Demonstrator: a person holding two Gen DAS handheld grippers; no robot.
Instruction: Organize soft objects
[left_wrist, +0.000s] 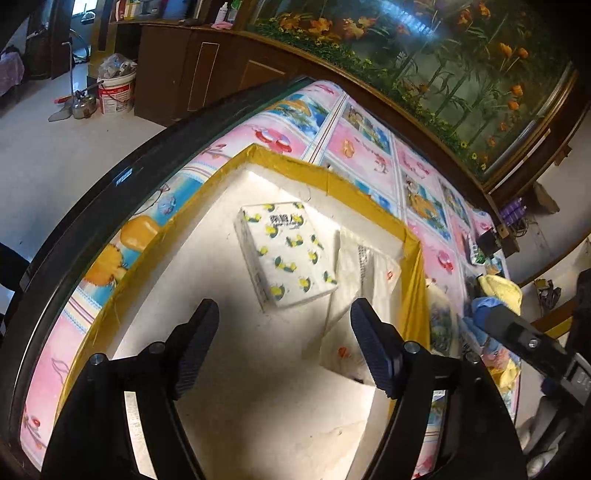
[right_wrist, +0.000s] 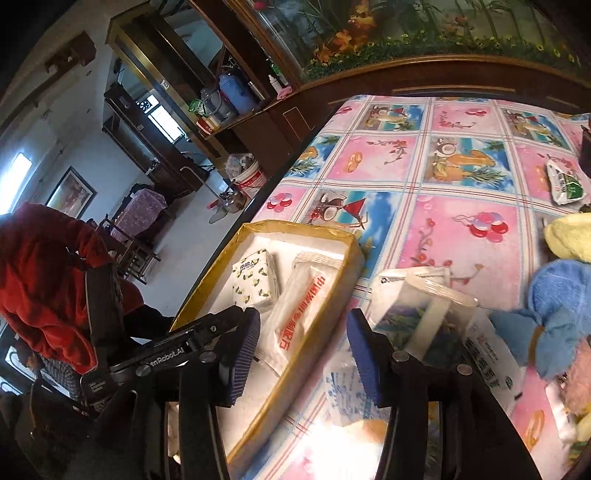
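A shallow box with a yellow-taped rim (left_wrist: 325, 177) and a white foam floor sits at the table's edge. Inside lie a lemon-print tissue pack (left_wrist: 288, 254) and white plastic packs (left_wrist: 369, 280) beside it. My left gripper (left_wrist: 284, 347) hovers open over the box, holding nothing. In the right wrist view the same box rim (right_wrist: 295, 225), lemon-print tissue pack (right_wrist: 255, 282) and a white pack with red lettering (right_wrist: 299, 314) show. My right gripper (right_wrist: 304, 354) is open and empty between the box and clear-wrapped tissue packs (right_wrist: 424, 317) on the tablecloth.
A blue towel (right_wrist: 561, 295), a yellow towel (right_wrist: 569, 236) and a green-white packet (right_wrist: 565, 182) lie to the right on the pink patterned tablecloth (right_wrist: 443, 177). A red sleeve (right_wrist: 48, 277) is at the left. The table's dark edge (left_wrist: 110, 192) borders the floor.
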